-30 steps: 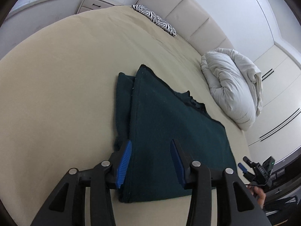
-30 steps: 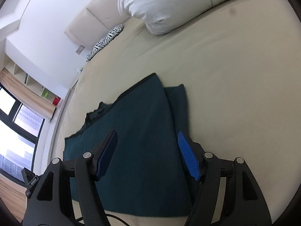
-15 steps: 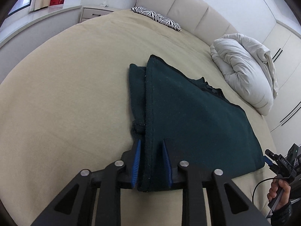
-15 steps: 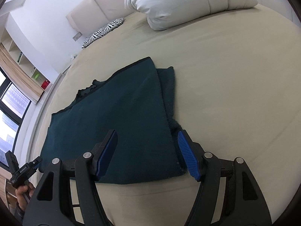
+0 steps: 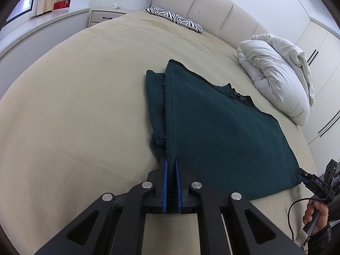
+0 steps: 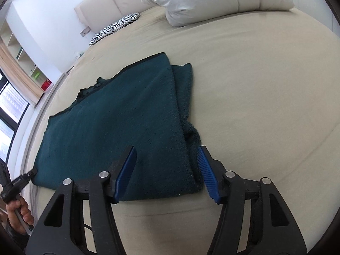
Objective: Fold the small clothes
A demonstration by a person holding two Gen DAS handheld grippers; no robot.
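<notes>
A dark green fleece garment (image 5: 223, 131) lies partly folded on the beige bed (image 5: 74, 106), with a narrower layer showing along each side edge. My left gripper (image 5: 171, 163) is shut on the garment's near left corner, and cloth is pinched between the blue pads. In the right wrist view the same garment (image 6: 119, 123) has its near right corner between the blue fingers of my right gripper (image 6: 166, 159). Those jaws are closing, with a gap still on both sides of the cloth. Each gripper also shows small at the edge of the other's view.
A bundled white duvet (image 5: 276, 80) lies at the bed's far right, and a zebra-print pillow (image 5: 174, 19) rests against the padded headboard (image 5: 212, 10). A nightstand (image 5: 104, 16) stands beyond the far left. A hand (image 5: 316, 214) holds the other gripper's handle at the bed's near edge.
My left jaws have closed from wide apart onto the garment's near left corner. The right gripper has shifted to the near right corner and its jaws have narrowed.
</notes>
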